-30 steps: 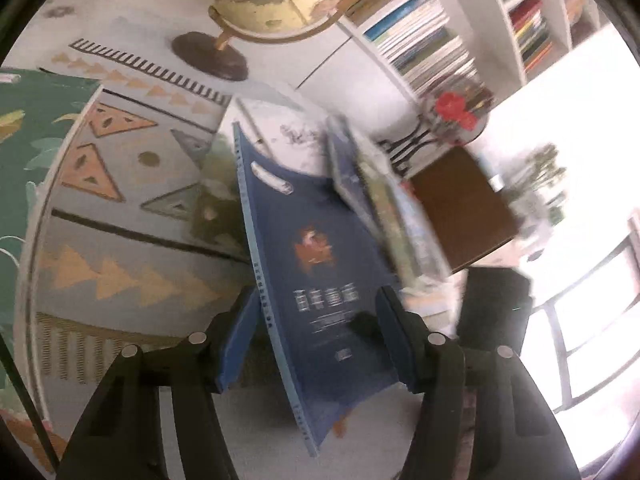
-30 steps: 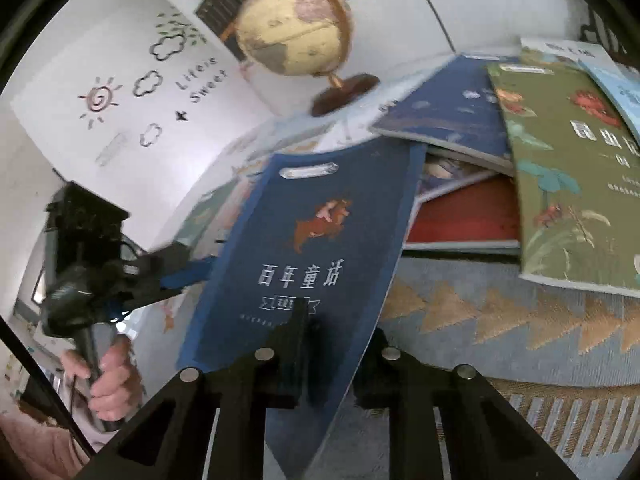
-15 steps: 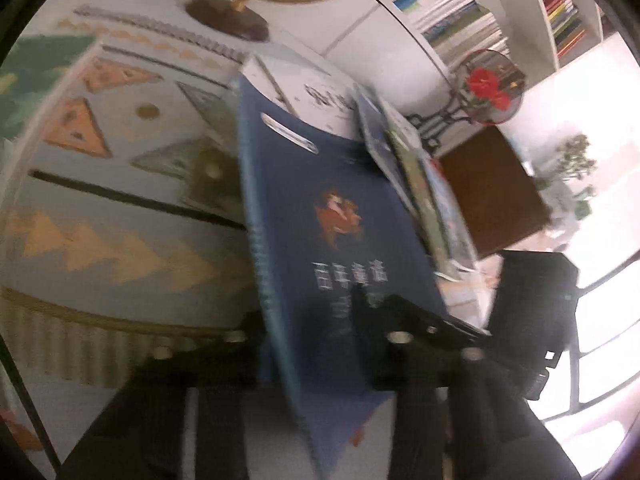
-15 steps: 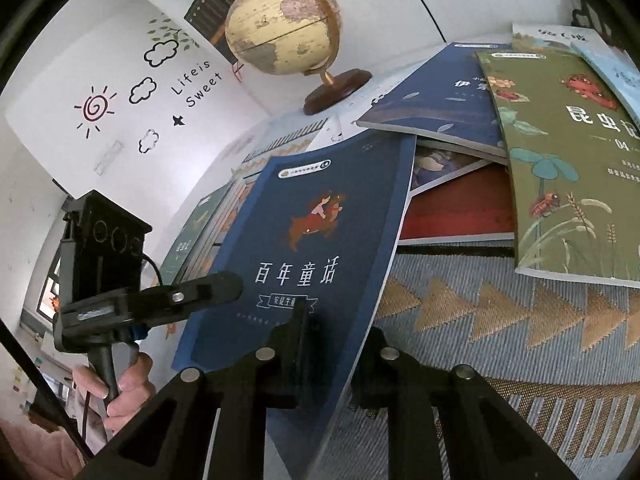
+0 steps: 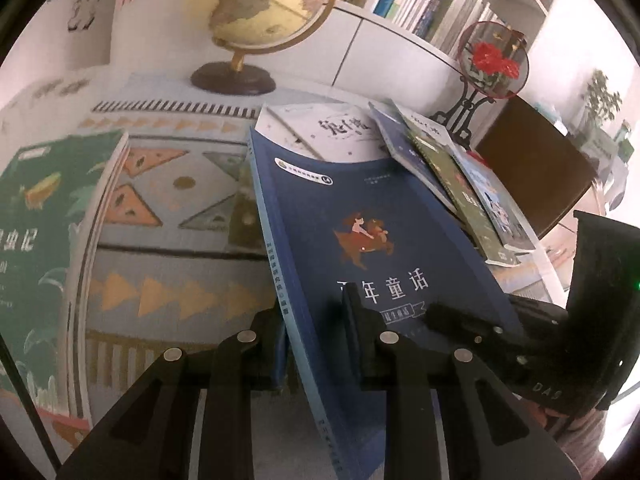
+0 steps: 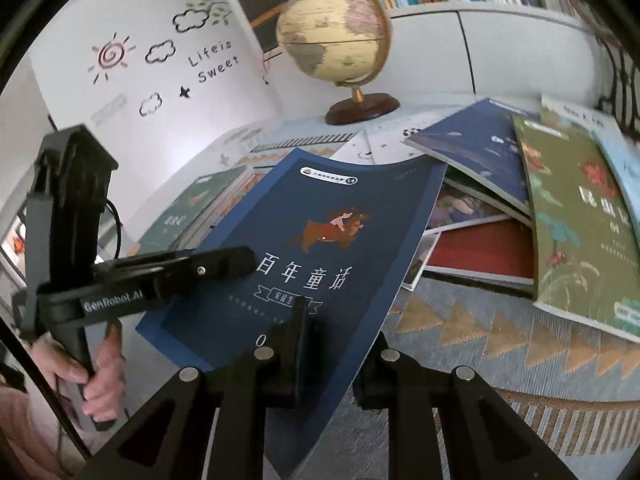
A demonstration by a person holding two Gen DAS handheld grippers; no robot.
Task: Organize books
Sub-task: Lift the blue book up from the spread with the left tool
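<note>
Left wrist view: your left gripper [image 5: 316, 328] is clamped on the near edge of the dark blue book [image 5: 360, 248], one finger under its spine side and the other pressing on the cover just below the white title characters. The book is lifted clear of the patterned tablecloth [image 5: 168, 240] and tilts, its far end toward the white book [image 5: 332, 132] behind it. Your right gripper [image 5: 460, 320] comes in from the right and pinches the same cover near its lower right corner. Right wrist view: your right gripper [image 6: 320, 344] is closed on the book's [image 6: 328, 232] near edge, and the left gripper [image 6: 224, 264] grips its left side, with your hand [image 6: 100, 368] around the handle. To the right lies a loose heap: another dark blue book [image 6: 480, 148], a red one [image 6: 480, 252] and a green one [image 6: 580, 220]. A globe [image 6: 332, 36] stands behind. A green book [image 5: 44, 240] lies flat at the left of the left wrist view.
</note>
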